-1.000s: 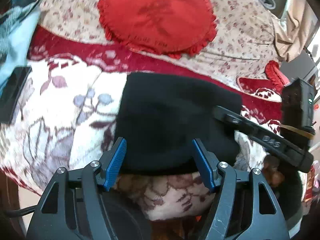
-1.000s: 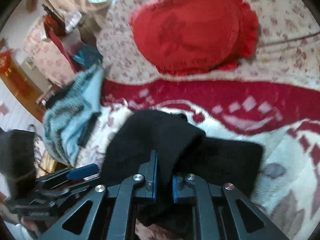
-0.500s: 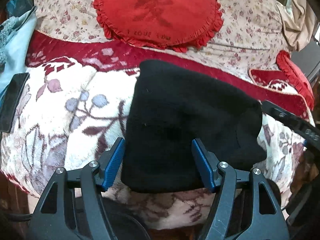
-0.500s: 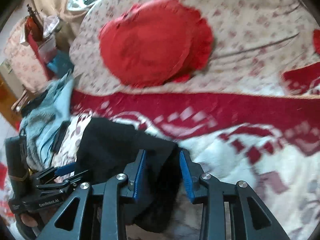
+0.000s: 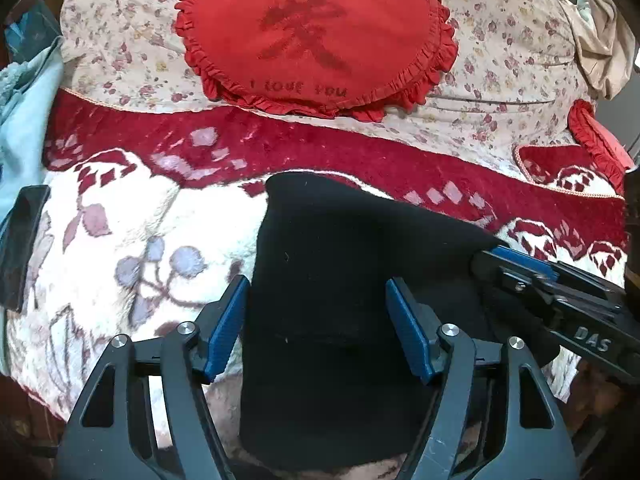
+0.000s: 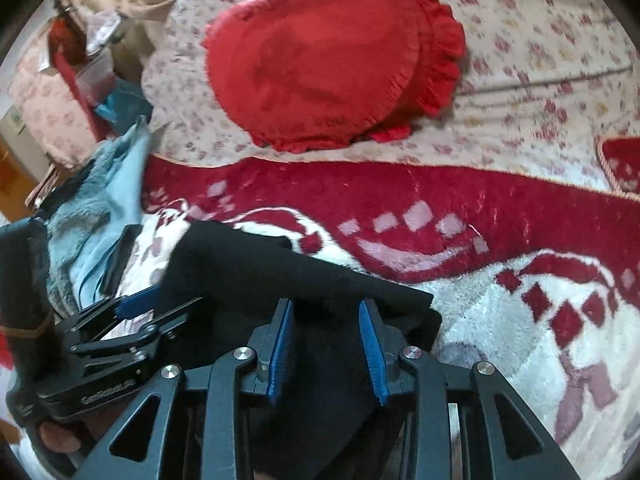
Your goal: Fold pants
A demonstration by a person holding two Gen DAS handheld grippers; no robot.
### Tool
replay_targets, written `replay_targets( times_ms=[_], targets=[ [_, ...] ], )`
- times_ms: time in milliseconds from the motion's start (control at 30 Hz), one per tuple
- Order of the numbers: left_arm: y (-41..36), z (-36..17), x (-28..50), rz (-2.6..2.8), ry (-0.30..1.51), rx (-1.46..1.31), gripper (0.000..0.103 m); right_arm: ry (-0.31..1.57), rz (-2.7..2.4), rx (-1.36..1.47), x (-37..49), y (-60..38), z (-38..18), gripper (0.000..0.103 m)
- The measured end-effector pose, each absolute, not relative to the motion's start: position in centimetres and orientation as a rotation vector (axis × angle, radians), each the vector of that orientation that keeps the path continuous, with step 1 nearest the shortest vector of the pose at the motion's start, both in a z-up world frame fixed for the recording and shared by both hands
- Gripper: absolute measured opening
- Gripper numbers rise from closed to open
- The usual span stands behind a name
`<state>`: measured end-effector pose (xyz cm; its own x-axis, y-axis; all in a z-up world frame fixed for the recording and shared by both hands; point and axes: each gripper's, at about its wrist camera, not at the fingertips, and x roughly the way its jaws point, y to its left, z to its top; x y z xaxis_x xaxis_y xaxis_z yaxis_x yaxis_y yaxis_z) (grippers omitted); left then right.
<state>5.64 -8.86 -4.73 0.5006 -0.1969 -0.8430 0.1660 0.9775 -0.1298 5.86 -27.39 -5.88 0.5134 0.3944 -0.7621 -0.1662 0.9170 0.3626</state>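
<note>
The black pants (image 5: 360, 264) lie folded into a dark slab on the floral blanket (image 5: 120, 240), filling the lower centre of the left wrist view, long axis running bottom to top of frame. The left gripper (image 5: 316, 328) stands wide, pads straddling the slab's near end, gripping nothing. The right gripper (image 6: 326, 344), jaws just opened partway, has black cloth between its pads; whether they press it is hard to say. Both are on the bundle; the right sits at its right-hand edge.
</note>
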Motion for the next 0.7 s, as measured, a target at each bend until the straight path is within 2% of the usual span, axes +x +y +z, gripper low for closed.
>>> replay_targets(
  times_ms=[200, 433, 700],
  targets=[
    [-8.9, -4.9, 5.8, -0.218, 1.039, -0.052, 0.074, 0.998, 0.325, 0.243, 6.6, -27.6, -6.0, 0.033],
    [-8.4, -3.9, 3.7, -0.216, 1.034, -0.048, 0.074, 0.995, 0.342, 0.161, 2.2, -26.8, -3.3, 0.033],
    [-8.4, -5.0, 1.4, -0.217, 1.056, -0.033, 0.075, 1.067, 0.307, 0.082, -0.9, -26.3, -5.7, 0.036]
  ],
)
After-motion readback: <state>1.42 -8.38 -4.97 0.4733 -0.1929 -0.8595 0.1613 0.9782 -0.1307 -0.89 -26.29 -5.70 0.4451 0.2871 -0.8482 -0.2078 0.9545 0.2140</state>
